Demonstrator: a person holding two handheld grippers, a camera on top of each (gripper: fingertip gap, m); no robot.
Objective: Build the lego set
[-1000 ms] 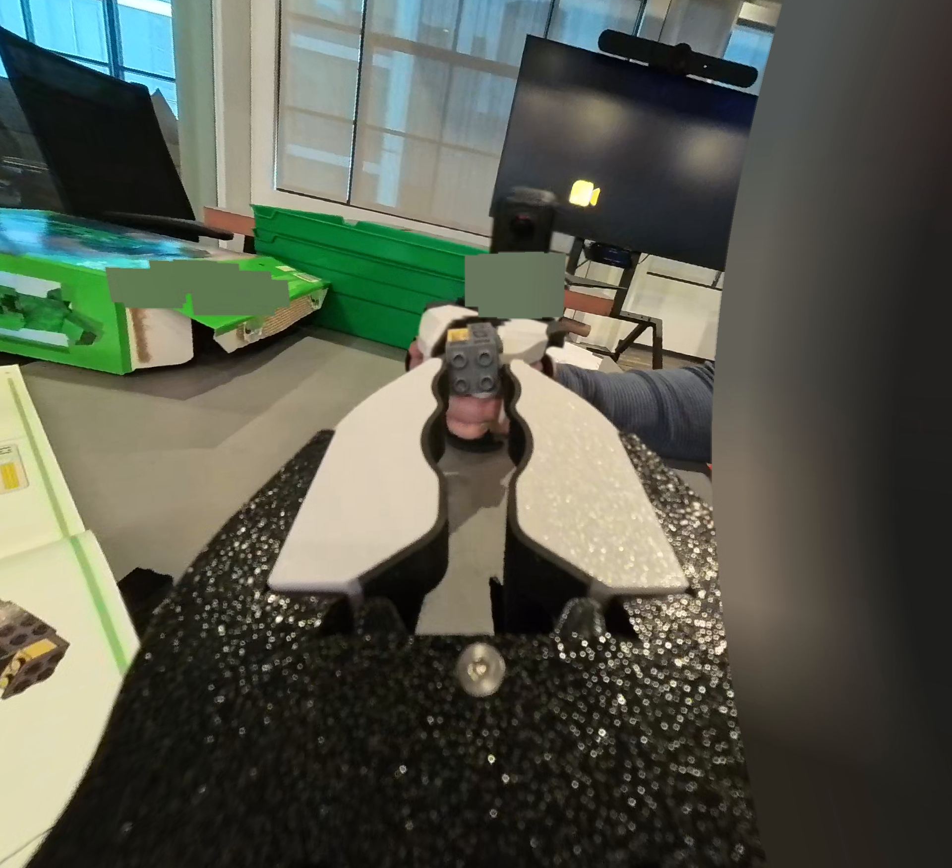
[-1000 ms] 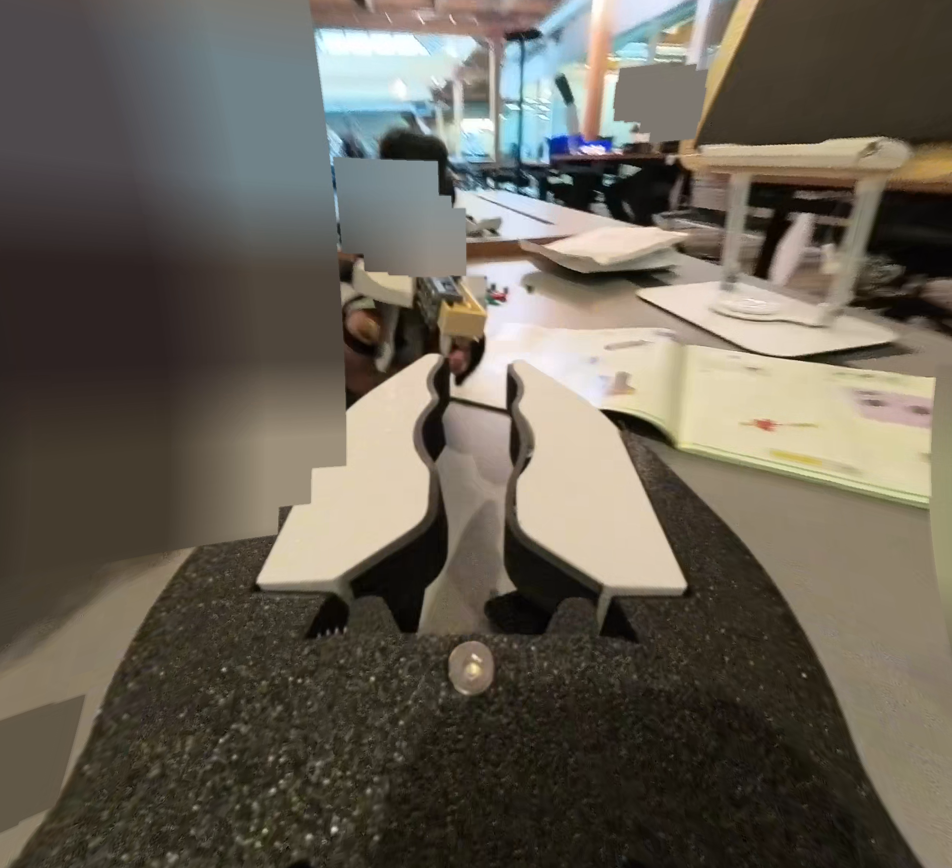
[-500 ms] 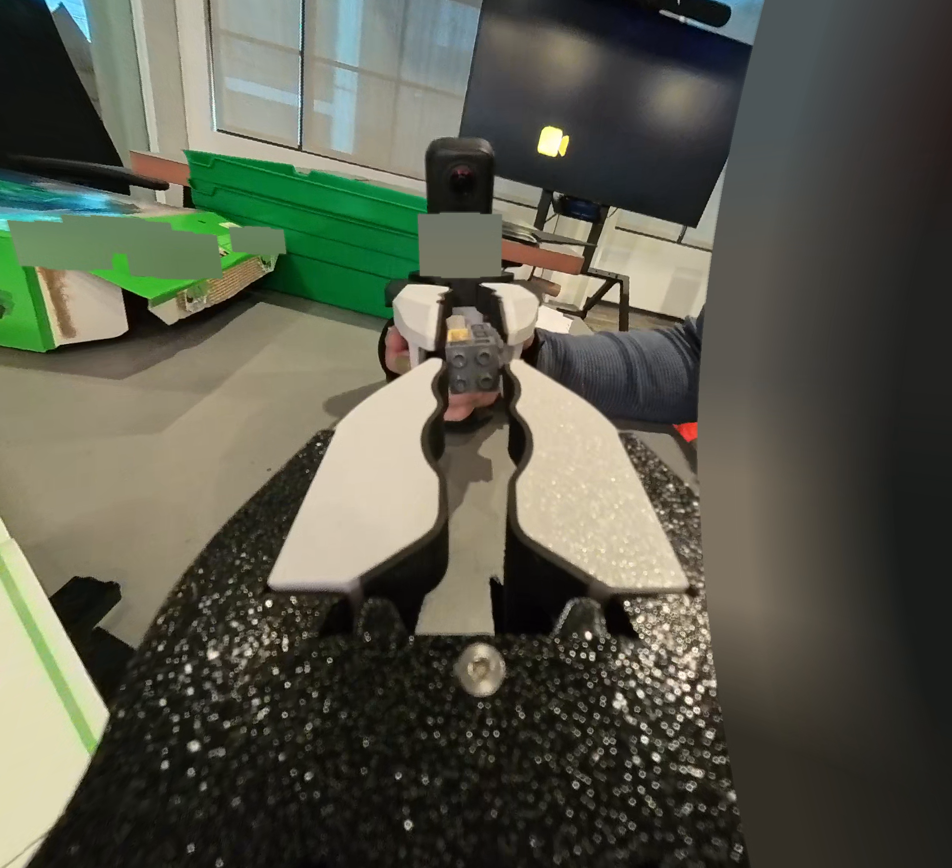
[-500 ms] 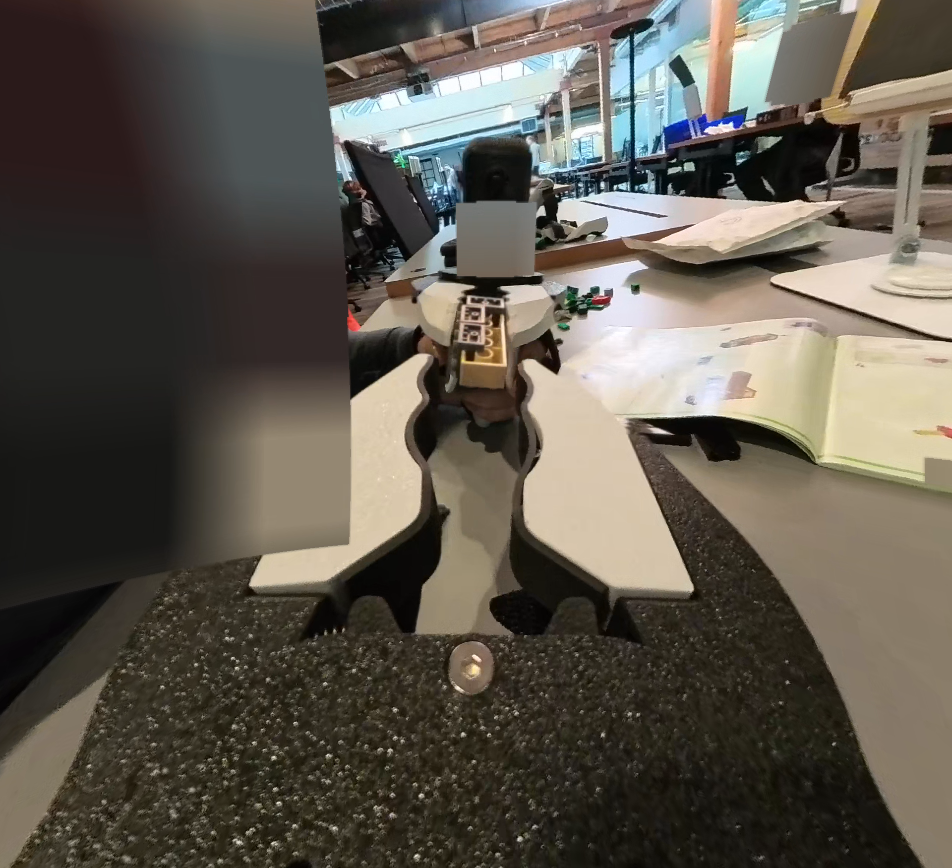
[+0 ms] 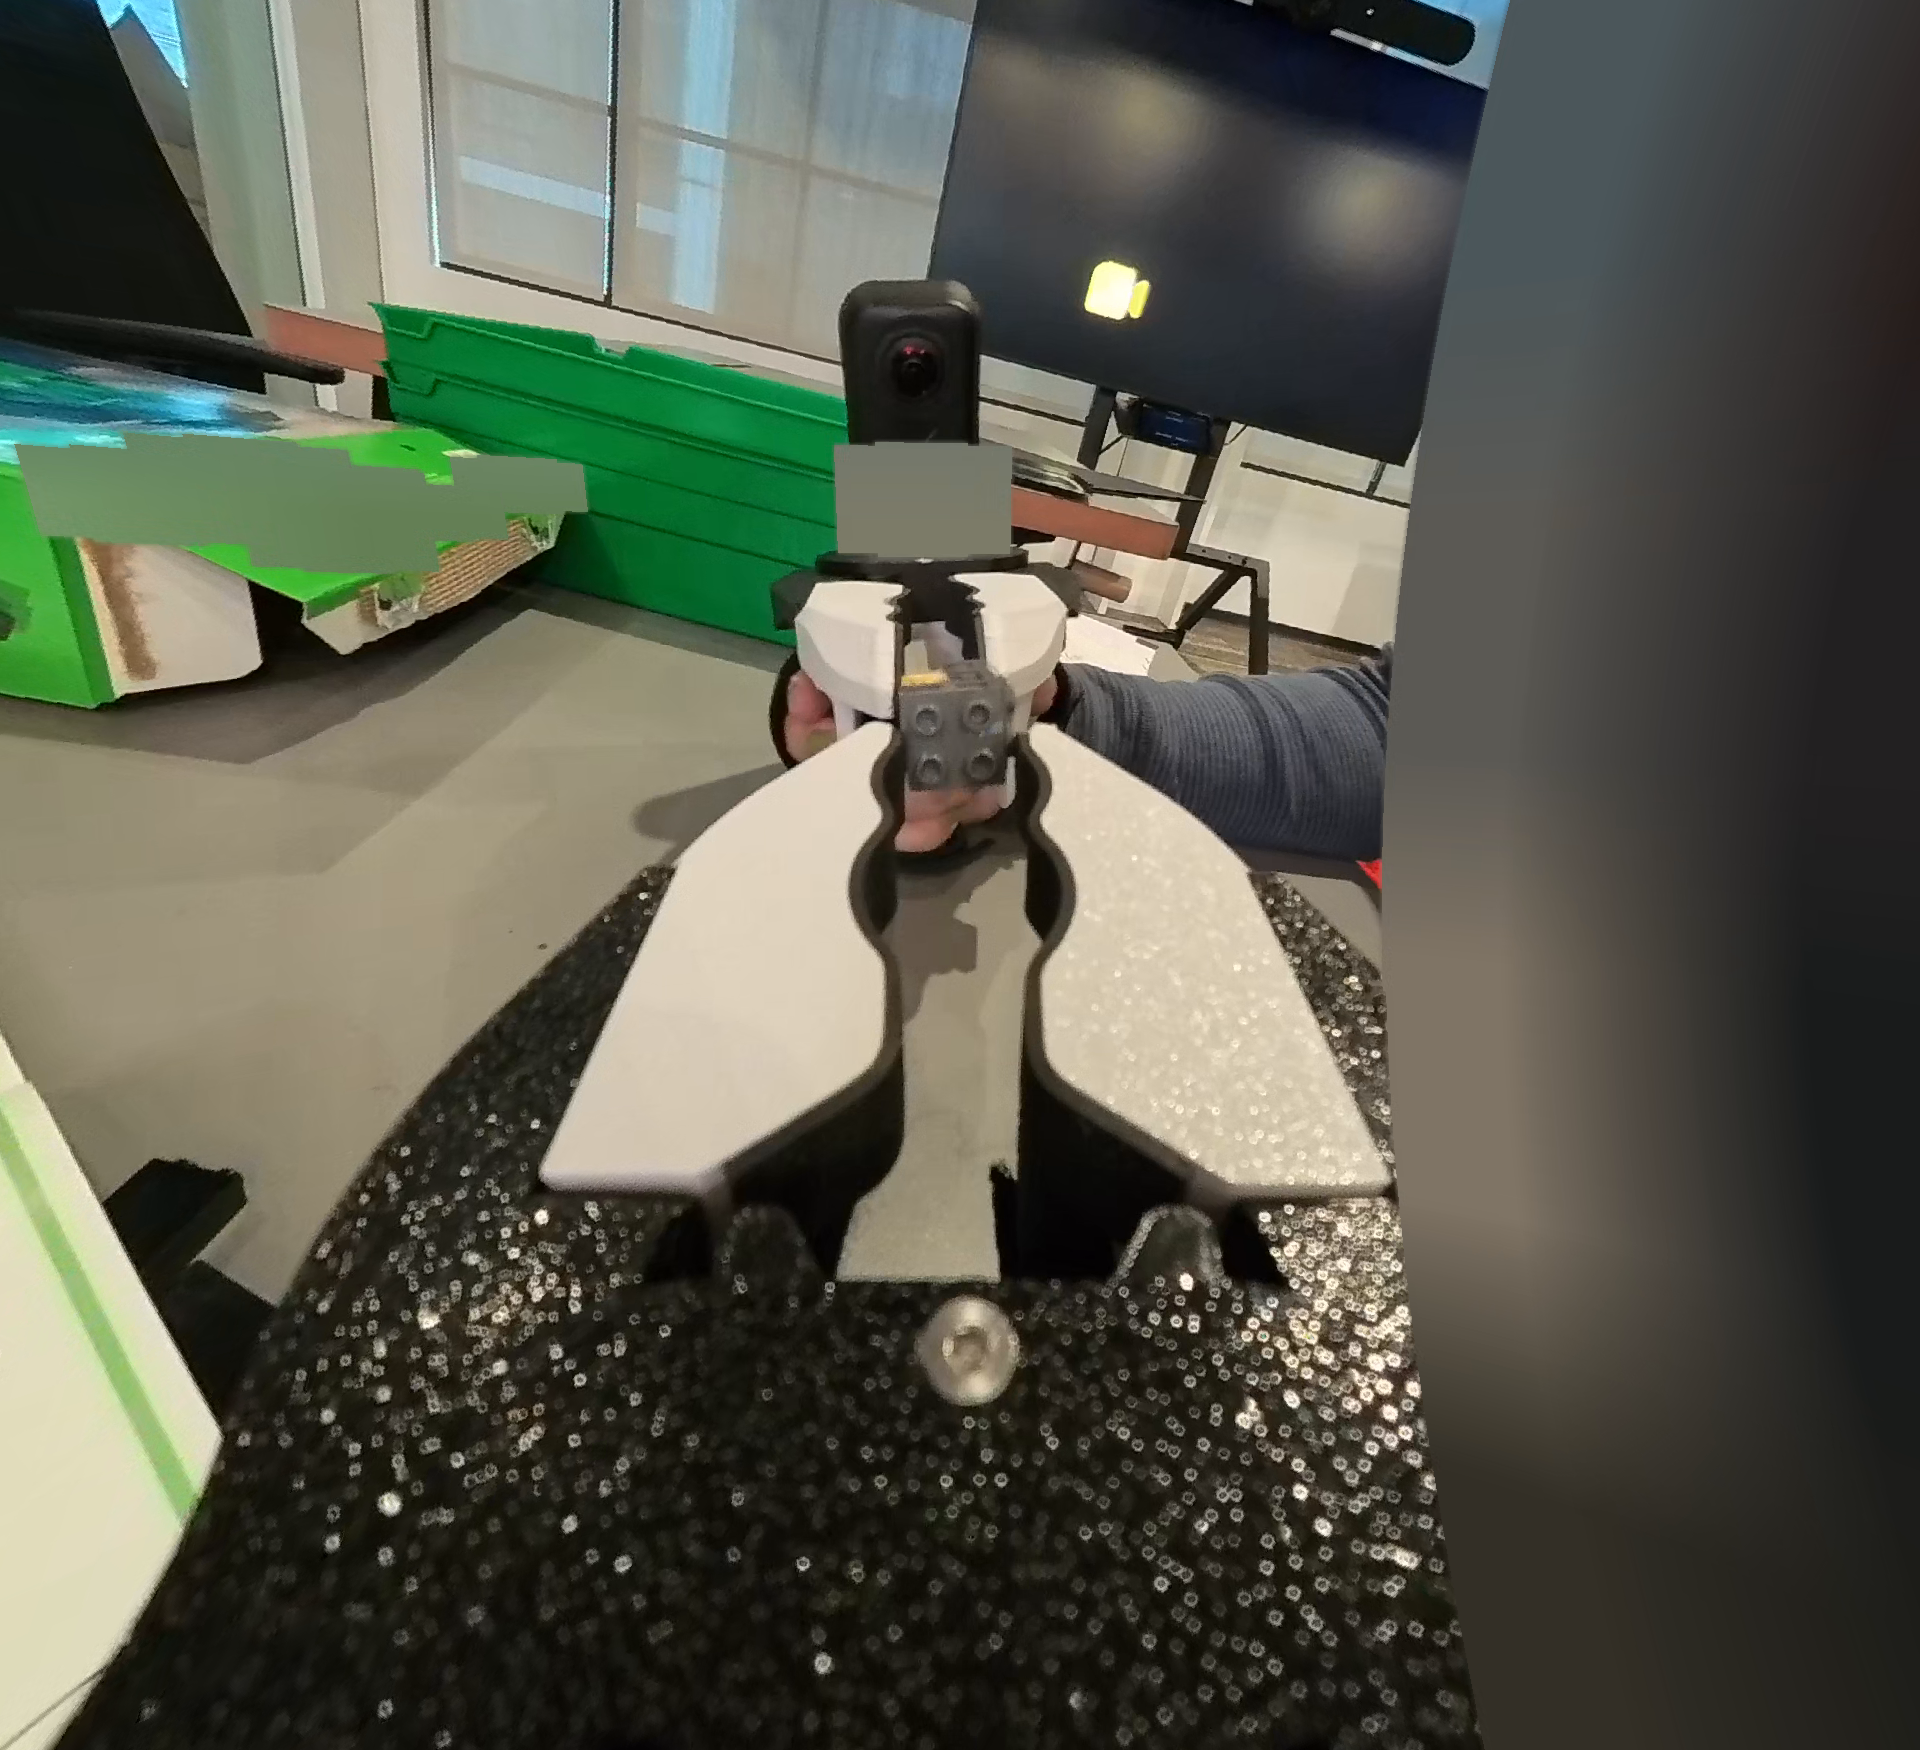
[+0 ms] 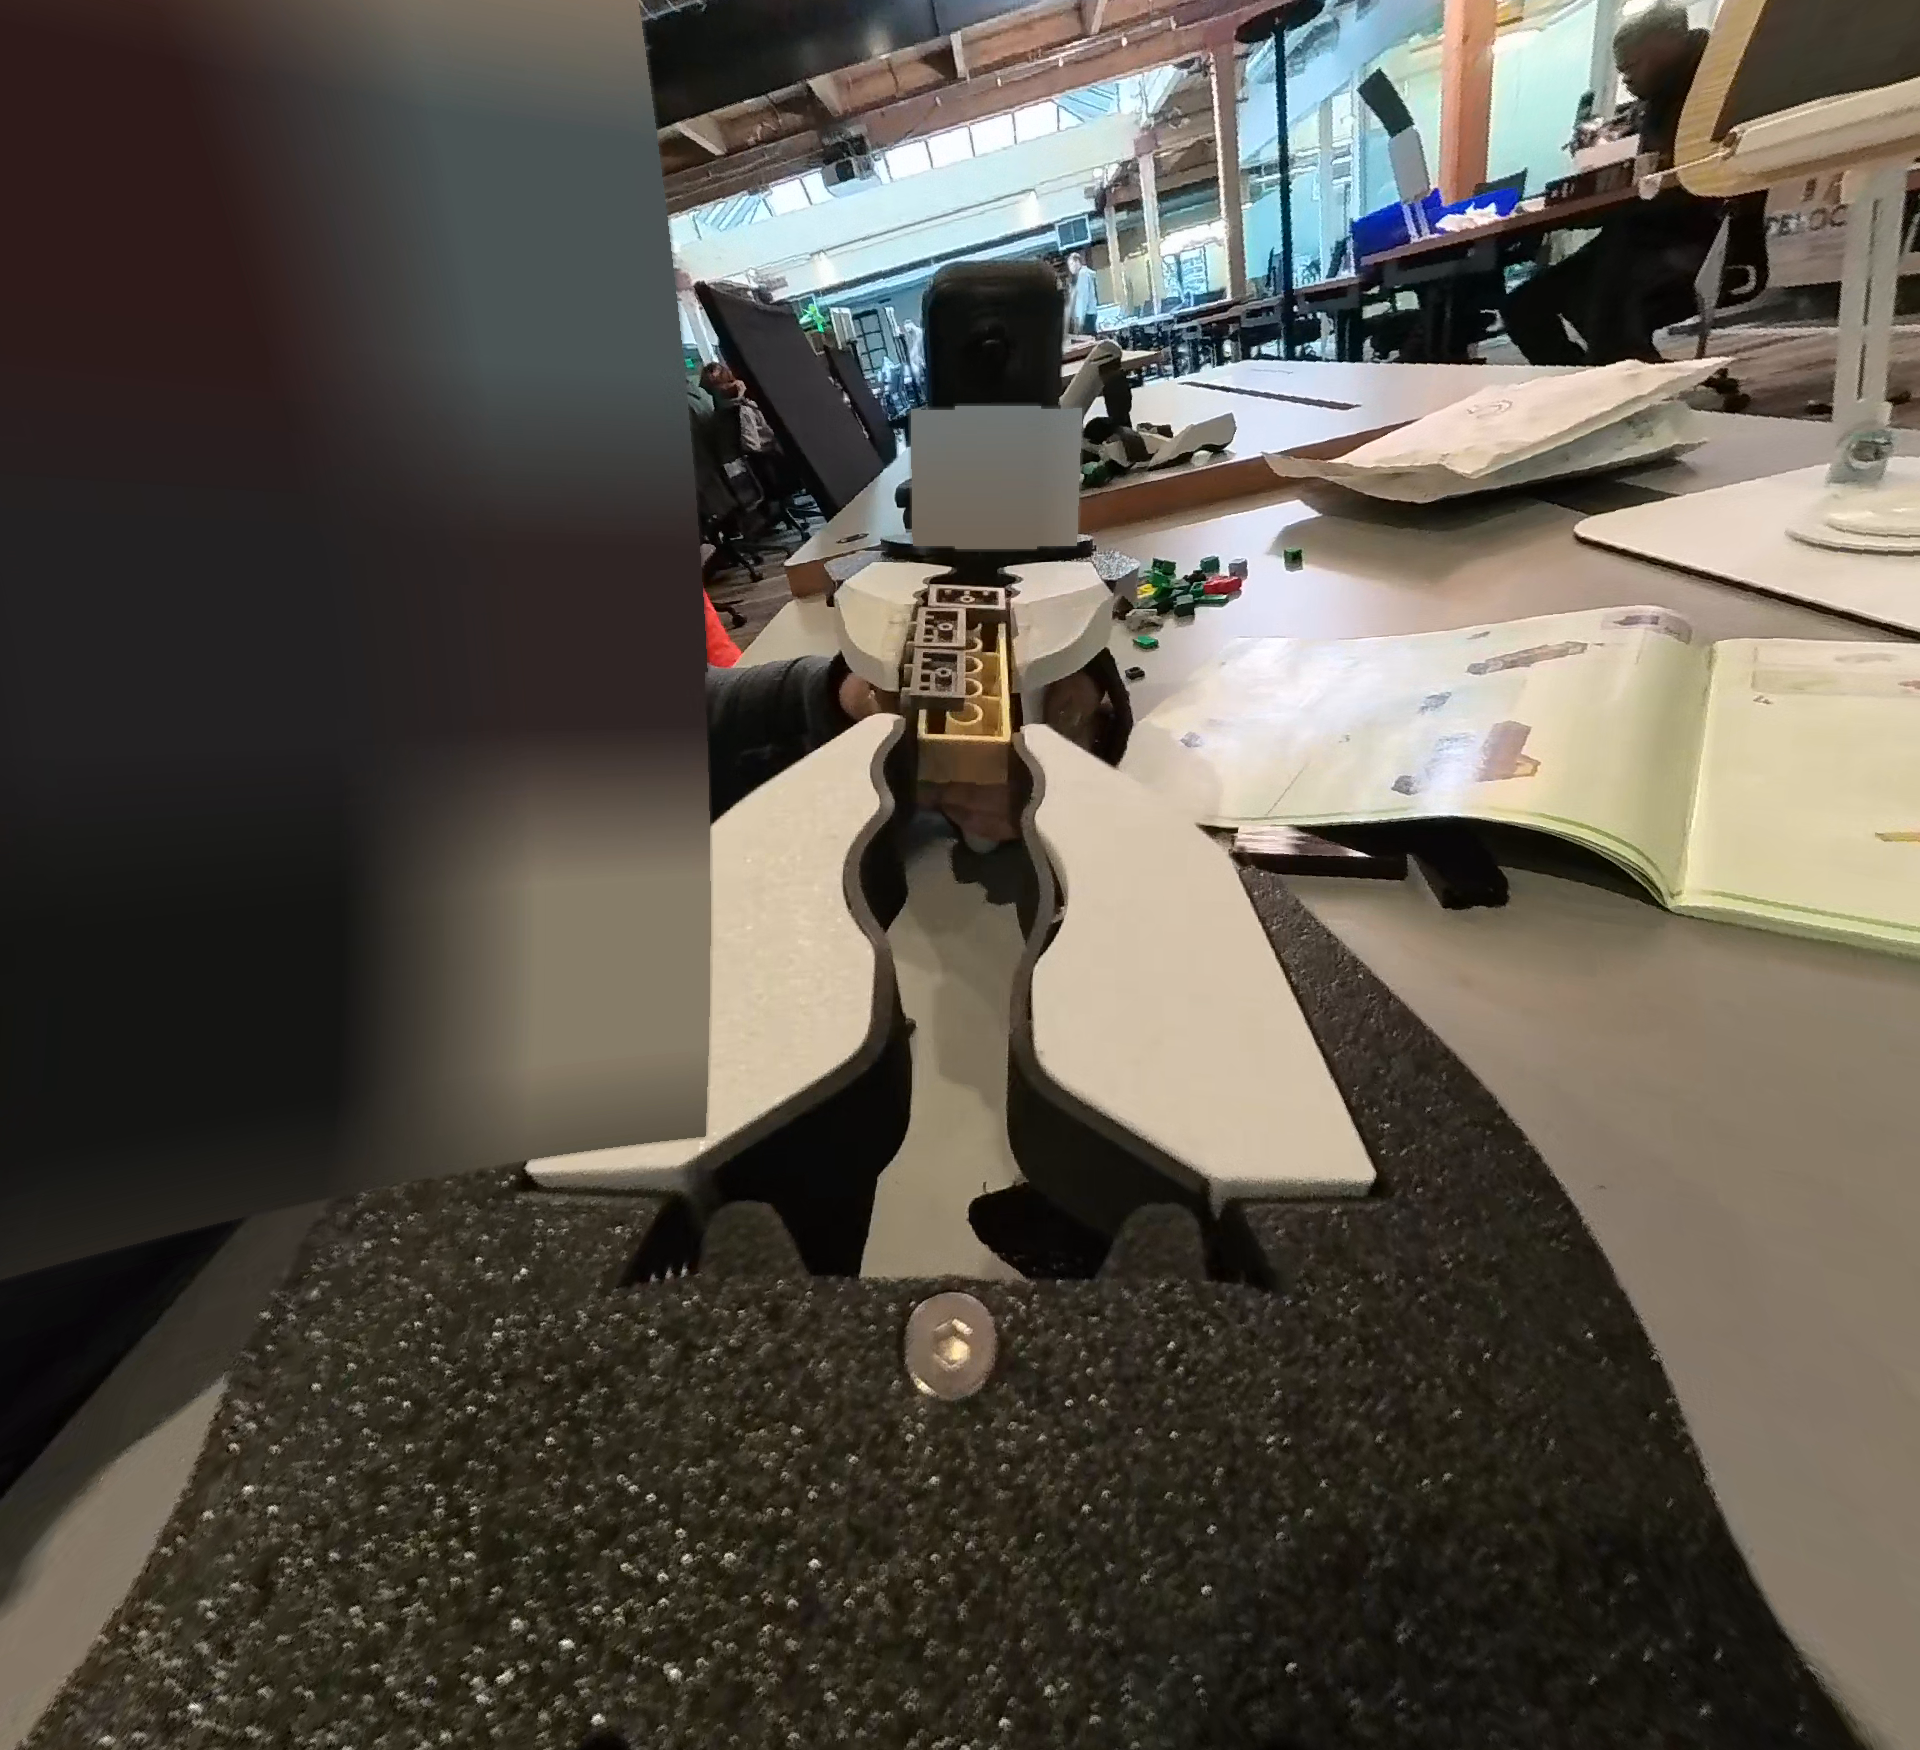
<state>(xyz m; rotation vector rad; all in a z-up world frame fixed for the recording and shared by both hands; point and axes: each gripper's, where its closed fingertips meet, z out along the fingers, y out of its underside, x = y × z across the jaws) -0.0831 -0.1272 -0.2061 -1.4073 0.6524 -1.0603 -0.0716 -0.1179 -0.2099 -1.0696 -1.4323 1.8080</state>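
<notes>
A grey table is spreading under both views, carrying everything else. On its far side in the left wrist view, a green box is lying next to stacked green bins, and a dark screen is standing on a stand behind them. In the right wrist view, an open instruction booklet is lying flat to the right, with a scatter of small loose bricks sitting beyond it.

The two grippers are pointing at each other, tip to tip, above the table. The left gripper is closing narrowly on the lego assembly, whose grey studded end is facing the camera. The right gripper is sitting with its fingertips at either side of the tan end of the same assembly, a tan brick topped with small grey plates; it appears to be pinching it, though the contact is hard to see from this angle. A hand is showing behind the far gripper.
</notes>
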